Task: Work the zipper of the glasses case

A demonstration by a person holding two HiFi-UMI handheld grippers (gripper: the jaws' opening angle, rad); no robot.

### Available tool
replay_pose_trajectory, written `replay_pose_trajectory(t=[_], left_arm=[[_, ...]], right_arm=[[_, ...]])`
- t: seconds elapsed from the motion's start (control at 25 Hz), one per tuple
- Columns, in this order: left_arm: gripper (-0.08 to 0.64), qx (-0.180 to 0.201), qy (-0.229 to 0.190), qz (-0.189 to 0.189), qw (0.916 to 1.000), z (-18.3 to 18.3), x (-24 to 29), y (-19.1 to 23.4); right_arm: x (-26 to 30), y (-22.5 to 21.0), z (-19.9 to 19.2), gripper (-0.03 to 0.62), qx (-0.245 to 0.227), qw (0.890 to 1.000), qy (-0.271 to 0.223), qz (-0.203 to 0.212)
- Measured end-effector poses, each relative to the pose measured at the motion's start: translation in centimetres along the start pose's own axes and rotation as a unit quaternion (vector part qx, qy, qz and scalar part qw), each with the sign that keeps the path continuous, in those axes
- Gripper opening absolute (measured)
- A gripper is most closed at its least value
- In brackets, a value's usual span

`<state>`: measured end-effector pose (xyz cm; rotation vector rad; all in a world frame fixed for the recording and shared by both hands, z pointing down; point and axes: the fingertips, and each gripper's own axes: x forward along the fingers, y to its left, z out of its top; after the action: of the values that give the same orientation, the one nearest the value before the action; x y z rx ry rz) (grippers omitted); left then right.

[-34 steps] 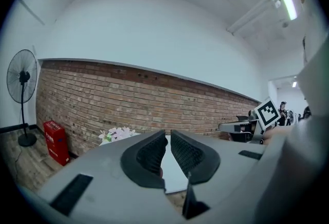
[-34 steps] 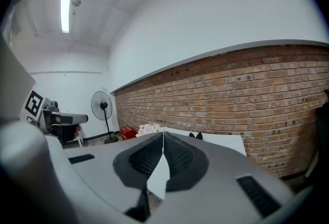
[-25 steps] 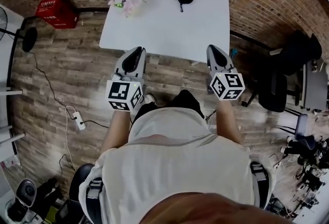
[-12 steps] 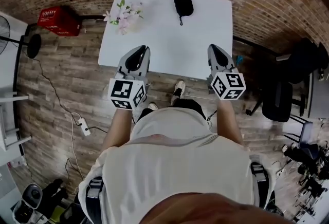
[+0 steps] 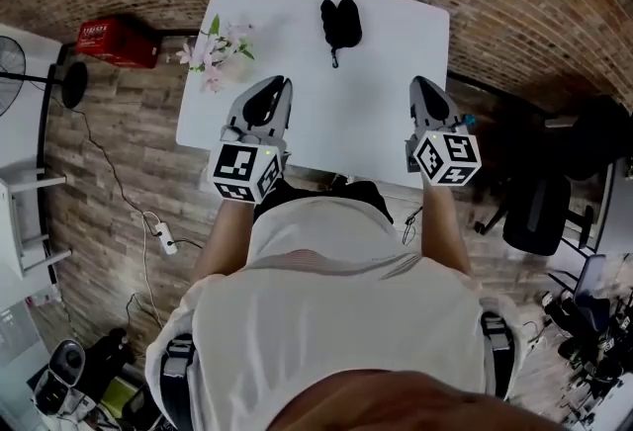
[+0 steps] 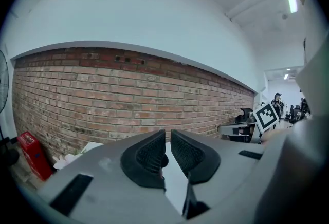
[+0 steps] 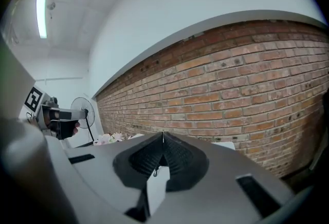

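The black glasses case (image 5: 339, 21) lies at the far side of the white table (image 5: 381, 63), with a short cord trailing toward me. My left gripper (image 5: 284, 81) is over the table's near left part, well short of the case, and is shut and empty. My right gripper (image 5: 419, 81) hangs over the near right edge, also shut with nothing in it. In the left gripper view the pads (image 6: 152, 153) stand almost together, facing the brick wall. In the right gripper view the tips of my right gripper (image 7: 163, 134) meet. The case does not show clearly in either gripper view.
A bunch of pink flowers (image 5: 213, 51) lies on the table's far left corner. A red box (image 5: 117, 36) and a fan (image 5: 69, 83) stand on the floor to the left, and a black office chair (image 5: 539, 207) to the right. A brick wall runs behind the table.
The person has stepped toward the table. Both grippers have moved forward from the floor side of the near edge to over the tabletop. Both stay shut.
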<state>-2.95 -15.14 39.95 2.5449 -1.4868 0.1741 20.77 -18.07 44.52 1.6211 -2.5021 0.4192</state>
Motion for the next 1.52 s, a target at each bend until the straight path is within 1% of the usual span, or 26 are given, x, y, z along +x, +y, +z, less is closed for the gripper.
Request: replay_pose_trajectory(t=[0.12, 0.28, 0.4, 0.56, 0.72, 0.92, 1.0, 1.08, 1.12, 1.2, 1.28, 1.44, 1.52], left_arm=[[0.041, -0.008, 0.013, -0.008, 0.9998, -0.5, 2.1, 0.4], [0.041, -0.012, 0.016, -0.03, 0.9994, -0.5, 4.6, 1.6], [0.041, -0.013, 0.013, -0.044, 0.9989, -0.2, 6.0, 3.3], [0.041, -0.009, 0.019, -0.061, 0.9979, 0.0, 7.1, 5.5], [0.041, -0.007, 0.021, -0.071, 0.9972, 0.3, 7.7, 7.3], [0.041, -0.019, 0.031, -0.07, 0.9969, -0.6, 7.6, 8.2], [0.041, -0.023, 0.032, -0.069, 0.9968, -0.7, 7.5, 8.2], [0.041, -0.023, 0.031, -0.069, 0.9968, -0.6, 7.4, 8.2], [0.041, -0.023, 0.032, -0.069, 0.9968, -0.7, 7.3, 8.2], [0.041, -0.024, 0.032, -0.068, 0.9969, -0.7, 7.1, 8.2], [0.041, -0.024, 0.031, -0.066, 0.997, -0.7, 6.9, 8.2], [0.041, -0.027, 0.034, -0.06, 0.9972, -0.8, 6.9, 8.3], [0.041, -0.031, 0.038, -0.06, 0.997, -1.1, 7.0, 8.2]], right_arm=[[1.1, -1.1, -0.1, 0.052, 0.005, 1.0, 0.005, -0.006], [2.2, -1.8, -0.8, 0.052, 0.008, 0.999, 0.022, -0.029], [3.5, -1.4, -0.5, 0.052, 0.007, 0.999, 0.028, -0.043], [5.4, 0.0, 0.2, 0.052, 0.01, 0.998, 0.028, -0.053], [7.6, 1.0, 0.6, 0.066, 0.007, 0.998, 0.031, -0.055], [9.0, 2.0, 0.6, 0.122, -0.006, 0.998, 0.041, -0.045], [9.4, 2.2, 0.4, 0.153, -0.006, 0.998, 0.046, -0.036], [9.8, 2.7, 0.0, 0.237, -0.003, 0.998, 0.053, -0.025], [10.1, 2.9, -0.3, 0.301, -0.001, 0.998, 0.059, -0.019], [10.6, 3.5, -0.9, 0.399, -0.003, 0.998, 0.069, -0.009], [10.9, 3.7, -1.4, 0.464, -0.012, 0.997, 0.075, -0.007], [12.6, 3.9, -3.7, 0.525, -0.019, 0.994, 0.107, 0.0], [14.1, 4.0, -5.3, 0.531, -0.027, 0.992, 0.125, 0.007]])
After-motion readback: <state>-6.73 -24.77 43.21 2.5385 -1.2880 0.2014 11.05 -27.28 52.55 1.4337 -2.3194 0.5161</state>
